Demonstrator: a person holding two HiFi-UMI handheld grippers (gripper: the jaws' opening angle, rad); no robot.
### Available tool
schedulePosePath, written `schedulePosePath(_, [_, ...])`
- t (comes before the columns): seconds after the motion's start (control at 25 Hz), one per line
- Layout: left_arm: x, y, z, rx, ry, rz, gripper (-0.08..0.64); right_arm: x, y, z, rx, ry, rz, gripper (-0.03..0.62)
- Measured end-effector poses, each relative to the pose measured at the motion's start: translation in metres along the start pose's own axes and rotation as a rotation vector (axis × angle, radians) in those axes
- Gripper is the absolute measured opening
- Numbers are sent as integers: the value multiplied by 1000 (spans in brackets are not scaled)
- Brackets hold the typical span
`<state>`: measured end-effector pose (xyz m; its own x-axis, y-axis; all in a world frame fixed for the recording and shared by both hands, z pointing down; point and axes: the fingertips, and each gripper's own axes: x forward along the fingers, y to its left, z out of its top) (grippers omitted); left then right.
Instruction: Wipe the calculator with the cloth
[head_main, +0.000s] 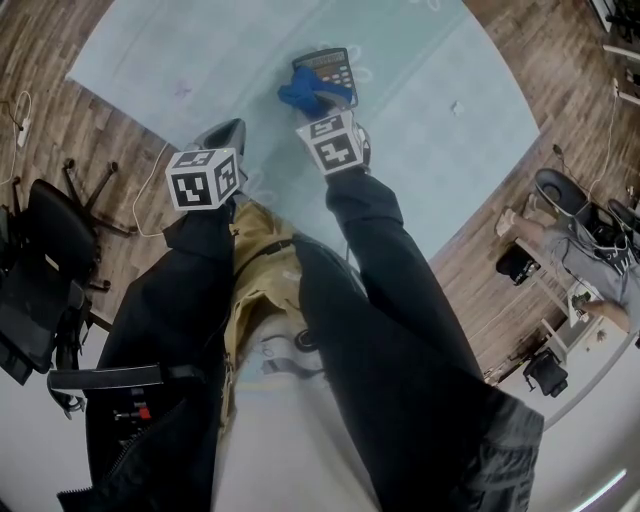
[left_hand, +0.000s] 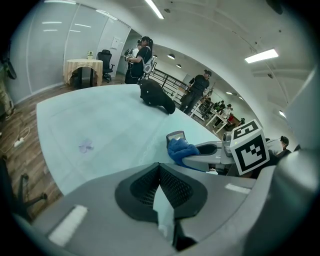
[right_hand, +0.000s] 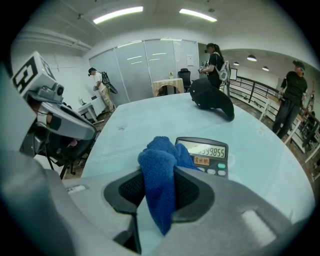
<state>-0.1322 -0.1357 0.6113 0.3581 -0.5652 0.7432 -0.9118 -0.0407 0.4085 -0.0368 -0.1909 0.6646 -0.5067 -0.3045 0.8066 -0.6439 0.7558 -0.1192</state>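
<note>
One broad, pale green counter fills the far half of the head view. Toward its middle the calculator lies flat and face up. Its long axis runs away from the person, with the display end farthest and the keys nearest. A blue cloth is bunched on the calculator's near left corner, covering some of the keys. The right gripper reaches in from the near side, its fingers pinched on a fold of that cloth. The left gripper hangs above the counter's near edge, well left of the calculator. Its fingers meet tip to tip with nothing between them.
</note>
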Motion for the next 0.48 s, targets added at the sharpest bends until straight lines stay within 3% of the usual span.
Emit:
schedulePosePath(0.2, [-12,-3,-1,5,-24,1,-5,-16,27,2,49,-35,63,126])
schedulePosePath(0.48, [-36,-14,5,23,-71,-20,-5,-68,44,13,157,-168,34,126])
